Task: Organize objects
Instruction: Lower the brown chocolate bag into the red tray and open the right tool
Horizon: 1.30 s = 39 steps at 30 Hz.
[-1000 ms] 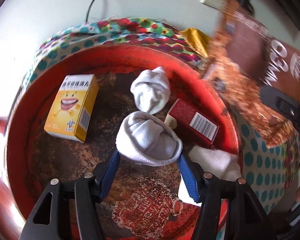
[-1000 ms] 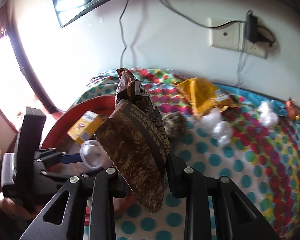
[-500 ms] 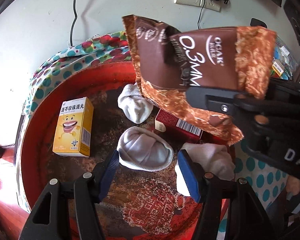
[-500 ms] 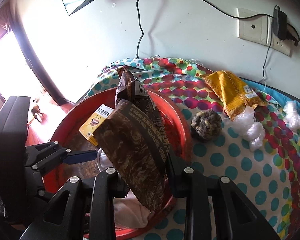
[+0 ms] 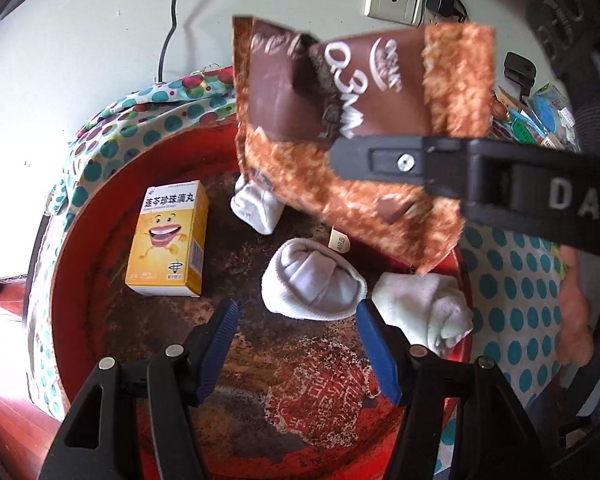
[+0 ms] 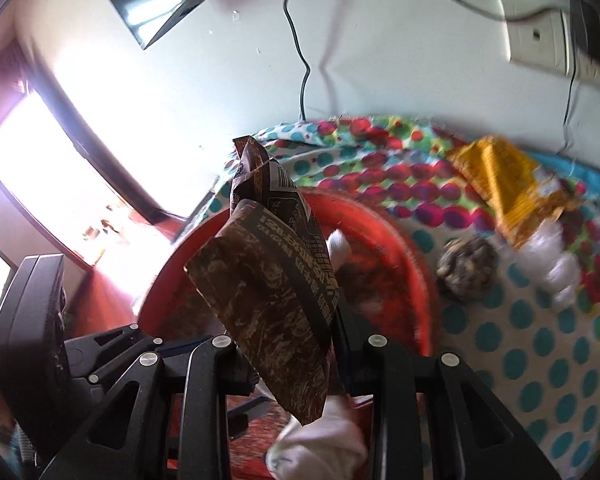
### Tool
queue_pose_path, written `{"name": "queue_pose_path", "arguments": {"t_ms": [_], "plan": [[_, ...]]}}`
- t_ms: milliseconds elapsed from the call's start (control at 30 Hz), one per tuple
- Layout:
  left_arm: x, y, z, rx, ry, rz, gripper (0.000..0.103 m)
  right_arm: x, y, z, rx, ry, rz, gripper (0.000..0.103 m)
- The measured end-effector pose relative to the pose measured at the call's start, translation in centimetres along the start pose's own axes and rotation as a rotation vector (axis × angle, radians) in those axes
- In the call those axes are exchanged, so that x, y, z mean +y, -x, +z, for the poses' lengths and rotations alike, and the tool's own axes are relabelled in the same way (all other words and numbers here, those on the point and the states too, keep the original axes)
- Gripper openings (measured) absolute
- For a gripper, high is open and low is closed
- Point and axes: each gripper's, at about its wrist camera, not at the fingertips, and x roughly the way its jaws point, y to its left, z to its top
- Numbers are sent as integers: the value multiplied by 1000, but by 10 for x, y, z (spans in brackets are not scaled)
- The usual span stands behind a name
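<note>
Fingers of the right gripper [image 6: 296,344] clench the brown snack bag [image 6: 276,292] above the red tray [image 5: 100,216]; left gripper [image 5: 296,336] fingers gape, rolled sock [image 5: 312,280] just ahead.

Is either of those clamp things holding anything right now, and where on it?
The right gripper pinches the brown snack packet near its lower end. The left gripper is open, holding nothing.

Brown snack bag [image 6: 276,312] in right claw [image 6: 296,364]

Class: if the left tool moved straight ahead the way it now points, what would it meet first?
Most likely the rolled grey sock, lying on the tray just beyond the open left tool. Depth is hard to judge.
</note>
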Motion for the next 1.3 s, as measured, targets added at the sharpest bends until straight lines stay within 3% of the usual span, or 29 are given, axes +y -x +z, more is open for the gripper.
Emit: {"name": "queue_pose_path", "arguments": {"t_ms": [100,333,400,467,633,733,833,900,967,1033,1133,1200,1300], "plan": [[1,2,0,-5,0,9,63,-4,-8,-4,25,-39,40,28],[-5,1,-1,5,-9,9,63,-7,-8,-11,20,-45,13,36],[-6,1,-1,6,-8,4,63,-11,-5,-13,13,-63,8,47],[-7,0,-1,7,-6,0,63,-14,-2,-14,4,-74,3,51],[-14,3,0,7,-14,7,63,-19,8,-17,-12,-70,-14,52],[-17,7,1,2,-19,9,63,-23,15,-22,-22,-72,18,52],[-21,13,0,-4,-21,7,63,-24,9,-20,-18,-80,42,41],[-23,16,-2,-5,-25,14,63,-27,-1,-19,9,-146,134,36],[-24,19,-5,-3,-28,19,63,-26,-8,-19,29,-175,173,36],[-23,21,-6,1,-30,28,63,-18,-12,-18,28,-146,154,36],[-21,23,-7,9,-20,33,63,-14,-7,-21,24,-126,111,43],[-21,23,-5,10,-7,31,64,-19,4,-26,11,-116,72,59],[-27,22,-1,4,-7,13,64,-40,26,-32,-7,-134,46,60]]}}
